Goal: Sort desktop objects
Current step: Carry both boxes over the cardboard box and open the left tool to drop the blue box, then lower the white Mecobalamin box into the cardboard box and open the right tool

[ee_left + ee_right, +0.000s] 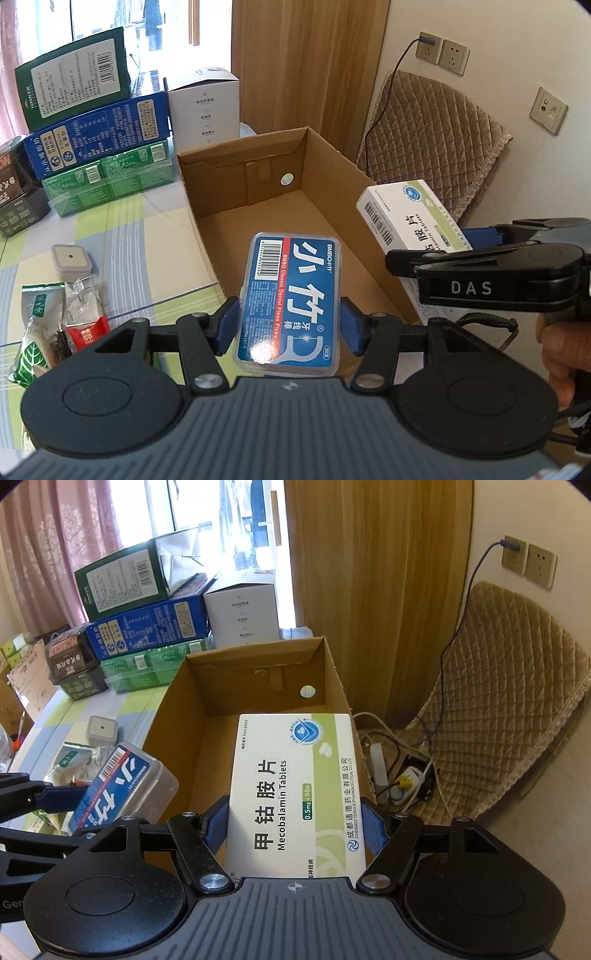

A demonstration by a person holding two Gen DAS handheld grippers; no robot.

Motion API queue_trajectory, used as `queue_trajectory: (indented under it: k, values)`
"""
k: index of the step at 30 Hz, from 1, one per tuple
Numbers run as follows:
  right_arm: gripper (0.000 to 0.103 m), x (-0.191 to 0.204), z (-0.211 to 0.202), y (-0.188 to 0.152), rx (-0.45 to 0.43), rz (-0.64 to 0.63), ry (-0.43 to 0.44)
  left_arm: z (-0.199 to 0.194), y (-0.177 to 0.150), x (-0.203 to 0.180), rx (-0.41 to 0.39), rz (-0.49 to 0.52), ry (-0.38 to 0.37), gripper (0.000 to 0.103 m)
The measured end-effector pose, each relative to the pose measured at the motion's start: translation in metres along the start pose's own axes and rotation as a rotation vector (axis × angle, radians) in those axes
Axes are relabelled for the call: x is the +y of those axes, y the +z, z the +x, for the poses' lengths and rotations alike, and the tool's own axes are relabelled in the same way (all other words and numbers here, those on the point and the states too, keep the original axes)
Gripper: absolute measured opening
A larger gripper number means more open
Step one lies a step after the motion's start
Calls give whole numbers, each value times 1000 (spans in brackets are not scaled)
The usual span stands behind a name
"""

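Over the open cardboard box you hold two items for sorting: the left claw grips the floss-pick case, the right claw grips the tablet carton. Each is clamped by its long sides, leaving it free to drop inside; loose packets wait on the table.

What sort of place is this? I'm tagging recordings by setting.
Most likely a room in a home. Pink patterned curtains hang at a window, a chair with a quilted tan cover stands by wall sockets, and the checked green tablecloth holds stacked household product boxes.
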State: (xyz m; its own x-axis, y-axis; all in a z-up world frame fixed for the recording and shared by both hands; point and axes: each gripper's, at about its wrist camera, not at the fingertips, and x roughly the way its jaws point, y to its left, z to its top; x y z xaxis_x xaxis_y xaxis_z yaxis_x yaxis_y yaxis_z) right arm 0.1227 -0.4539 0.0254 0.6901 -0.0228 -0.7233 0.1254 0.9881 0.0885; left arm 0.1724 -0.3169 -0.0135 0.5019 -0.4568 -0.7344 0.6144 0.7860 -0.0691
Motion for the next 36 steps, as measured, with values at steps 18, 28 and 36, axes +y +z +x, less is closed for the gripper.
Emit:
queue_trajectory:
  k: [18, 28, 36]
  values:
    - [68, -5, 15, 0, 19, 22, -7, 7, 5, 8, -13, 4, 1, 52]
    - [68, 10, 21, 10, 3, -4, 13, -6, -4, 22, -25, -29, 20, 52]
    - [68, 14, 42, 18, 22, -27, -2, -16, -10, 33, -36, -45, 32, 54]
